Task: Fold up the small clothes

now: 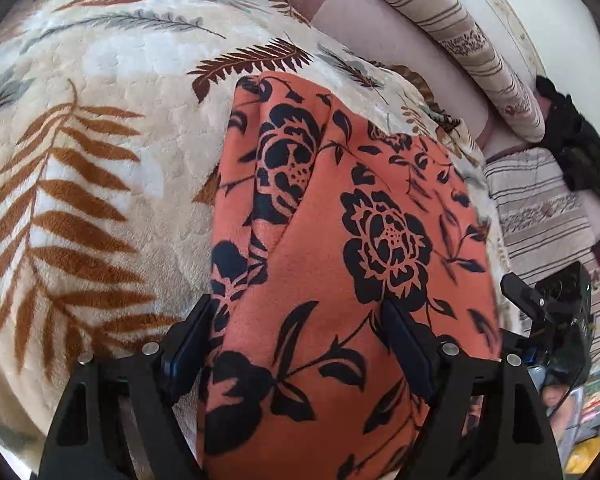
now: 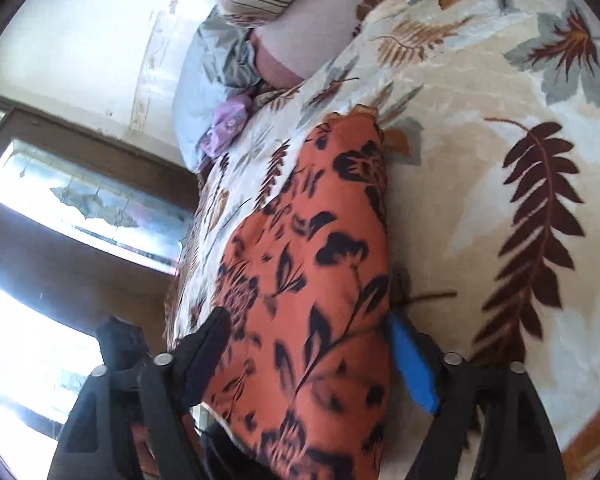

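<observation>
Left claw [image 1: 300, 332] view alone: right claw [image 1: 540, 304] beside orange garment [image 1: 340, 240].

- Bed covered by cream plush blanket [image 1: 112, 92] with brown and grey leaf print.
- Orange garment [image 1: 340, 240] with black flowers lies flat on blanket.
- Striped rolled bedding [image 1: 460, 36] along far edge.
- Lilac cloth [image 2: 226, 124] near wall.

Orange garment [image 1: 340, 264] with black floral print, lying folded on the blanket [image 1: 100, 140]
</observation>
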`<state>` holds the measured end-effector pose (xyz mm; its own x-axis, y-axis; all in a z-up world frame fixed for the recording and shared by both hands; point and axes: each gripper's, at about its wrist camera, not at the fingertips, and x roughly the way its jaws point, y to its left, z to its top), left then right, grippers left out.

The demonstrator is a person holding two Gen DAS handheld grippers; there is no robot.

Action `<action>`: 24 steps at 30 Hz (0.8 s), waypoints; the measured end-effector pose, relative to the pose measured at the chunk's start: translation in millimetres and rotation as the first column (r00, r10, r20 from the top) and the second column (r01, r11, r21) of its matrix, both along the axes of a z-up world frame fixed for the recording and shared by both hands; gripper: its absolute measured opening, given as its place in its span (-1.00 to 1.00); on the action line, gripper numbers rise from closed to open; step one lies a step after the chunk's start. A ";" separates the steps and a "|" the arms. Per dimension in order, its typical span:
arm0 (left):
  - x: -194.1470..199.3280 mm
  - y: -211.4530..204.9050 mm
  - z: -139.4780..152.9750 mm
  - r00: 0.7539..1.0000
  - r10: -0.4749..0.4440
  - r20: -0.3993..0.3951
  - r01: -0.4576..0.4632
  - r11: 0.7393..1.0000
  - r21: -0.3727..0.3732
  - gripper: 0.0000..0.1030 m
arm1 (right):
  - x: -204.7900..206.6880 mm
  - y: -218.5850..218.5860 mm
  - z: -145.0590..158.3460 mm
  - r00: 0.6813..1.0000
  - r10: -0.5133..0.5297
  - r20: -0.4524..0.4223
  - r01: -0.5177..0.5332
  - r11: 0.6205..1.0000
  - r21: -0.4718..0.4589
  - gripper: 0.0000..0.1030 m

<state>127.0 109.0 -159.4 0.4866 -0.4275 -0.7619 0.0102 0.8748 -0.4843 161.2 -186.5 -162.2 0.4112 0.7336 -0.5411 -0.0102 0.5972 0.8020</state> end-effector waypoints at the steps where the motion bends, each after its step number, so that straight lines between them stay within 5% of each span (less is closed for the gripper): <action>1: -4.2 -7.0 1.7 0.999 -0.026 0.032 0.026 0.999 0.025 0.77 | 3.4 6.9 -16.1 0.999 0.027 -0.044 -0.026 1.000 0.007 0.63; 3: -7.2 -15.0 3.1 0.997 -0.048 0.053 0.044 0.996 0.079 0.77 | -3.2 14.4 -7.8 0.997 0.062 0.053 -0.059 0.997 -0.058 0.61; 5: -5.0 -11.9 2.1 0.998 -0.045 0.047 0.043 0.998 0.051 0.78 | -4.7 23.2 -4.3 0.990 0.121 0.079 -0.110 0.986 -0.126 0.62; 9: -3.3 -12.8 3.8 0.998 -0.050 0.044 0.047 0.997 0.057 0.78 | -0.9 18.2 -6.9 0.992 0.118 0.055 -0.112 0.989 -0.097 0.59; 16: -3.4 -17.3 2.6 0.998 -0.039 0.041 0.035 0.994 0.105 0.73 | -6.1 25.9 -5.4 0.990 0.124 0.061 -0.109 0.972 -0.210 0.32; 17: -2.1 -19.3 3.6 0.999 -0.042 0.029 0.038 0.993 0.116 0.68 | -5.6 26.8 -4.9 0.990 0.126 0.056 -0.111 0.969 -0.219 0.28; 19: 2.3 -23.3 8.2 0.998 -0.066 -0.011 0.067 0.993 0.095 0.22 | -1.8 31.0 -2.7 0.990 0.136 0.040 -0.122 0.963 -0.242 0.16; 24: 7.8 -28.4 19.3 0.996 -0.058 -0.062 0.064 0.993 0.099 -0.14 | -1.2 33.2 7.0 0.990 0.137 0.022 -0.126 0.954 -0.271 -0.05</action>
